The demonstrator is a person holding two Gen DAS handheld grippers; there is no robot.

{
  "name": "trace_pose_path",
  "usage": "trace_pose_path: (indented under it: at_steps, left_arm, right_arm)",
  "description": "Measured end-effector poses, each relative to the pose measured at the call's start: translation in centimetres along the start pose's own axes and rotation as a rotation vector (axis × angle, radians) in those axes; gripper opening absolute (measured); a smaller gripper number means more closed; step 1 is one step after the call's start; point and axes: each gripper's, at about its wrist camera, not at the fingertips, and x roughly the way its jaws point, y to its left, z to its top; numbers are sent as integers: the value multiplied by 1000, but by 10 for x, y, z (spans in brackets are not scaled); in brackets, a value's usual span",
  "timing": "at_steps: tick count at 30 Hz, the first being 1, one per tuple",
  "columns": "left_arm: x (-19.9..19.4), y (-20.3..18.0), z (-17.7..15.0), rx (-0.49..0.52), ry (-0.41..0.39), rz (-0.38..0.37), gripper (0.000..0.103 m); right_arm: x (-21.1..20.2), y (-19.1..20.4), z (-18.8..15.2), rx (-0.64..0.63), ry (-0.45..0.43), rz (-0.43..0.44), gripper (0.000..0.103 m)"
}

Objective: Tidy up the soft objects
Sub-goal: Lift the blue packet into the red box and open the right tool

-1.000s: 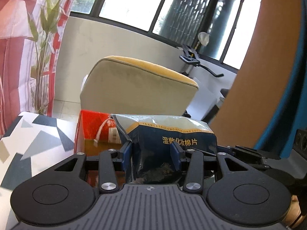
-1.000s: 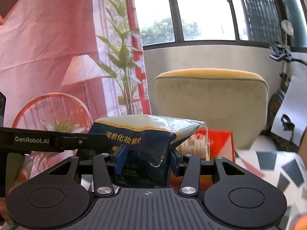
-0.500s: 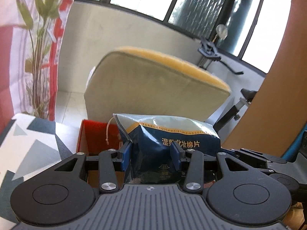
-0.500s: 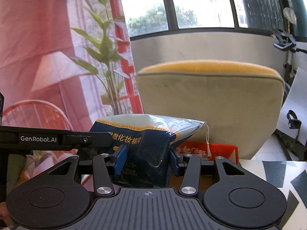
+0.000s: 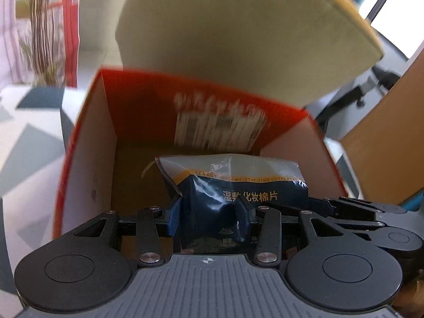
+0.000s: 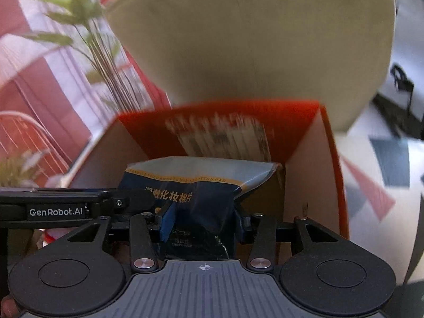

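Left gripper (image 5: 209, 212): jaws clamped on the pack (image 5: 233, 182).
Right gripper (image 6: 201, 221): jaws have just been closing, pinching the same pack.
Pack: inside the box (image 5: 87, 137) mouth.
Advice: lower both level, then release together.
Chair (image 5: 238, 31): behind.

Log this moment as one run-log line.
left gripper: shut on cotton pad bag | right gripper: shut on same bag | bag: over open red box | release: not yet

- Ahead I see a beige cushioned chair back (image 5: 238, 39) with a yellow top edge.
- A red-and-white curtain (image 6: 39, 84) and a leafy plant (image 6: 87, 26) stand left.
- The bench (image 6: 376, 164) has a geometric-patterned cover.
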Motion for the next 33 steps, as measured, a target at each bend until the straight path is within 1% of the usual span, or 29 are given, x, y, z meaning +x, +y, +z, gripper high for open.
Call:
trace_pose_path:
  at_steps: [4, 6, 7, 9, 10, 12, 16, 19, 23, 27, 31, 33]
  left_arm:
    - [4, 4, -8, 11, 63, 15, 45]
    - [3, 7, -13, 22, 74, 29, 45]
    - [1, 7, -15, 24, 76, 38, 45]
    - [-3, 10, -18, 32, 80, 72, 45]
    - [-7, 10, -20, 36, 74, 80, 45]
    - [-13, 12, -22, 34, 55, 69, 45]
    - [-25, 15, -20, 25, 15, 65, 45]
    - [-43, 15, -21, 35, -21, 60, 45]
    - [-71, 16, -27, 63, -93, 69, 46]
    - [-99, 23, -41, 44, -154, 44, 46]
    - [-129, 31, -67, 35, -210, 24, 46]
    - [-136, 32, -78, 31, -219, 29, 46]
  right_arm:
    - [14, -5, -7, 67, 110, -17, 40]
    - [18, -5, -10, 87, 151, -21, 40]
    - [21, -4, -11, 92, 168, -29, 38]
    - [23, -2, -13, 93, 196, -37, 37]
    - [25, -1, -15, 92, 208, -42, 37]
    - [29, 0, -14, 85, 225, -54, 37]
    - [39, 6, -16, 62, 270, -115, 33]
    - [39, 7, -18, 76, 271, -165, 34]
    - [21, 20, -20, 59, 190, -182, 37]
    - [-23, 27, -29, 41, 32, -121, 39]
    - [-73, 33, -51, 35, -125, -67, 42]
    - [-95, 34, -65, 40, -189, -38, 44]
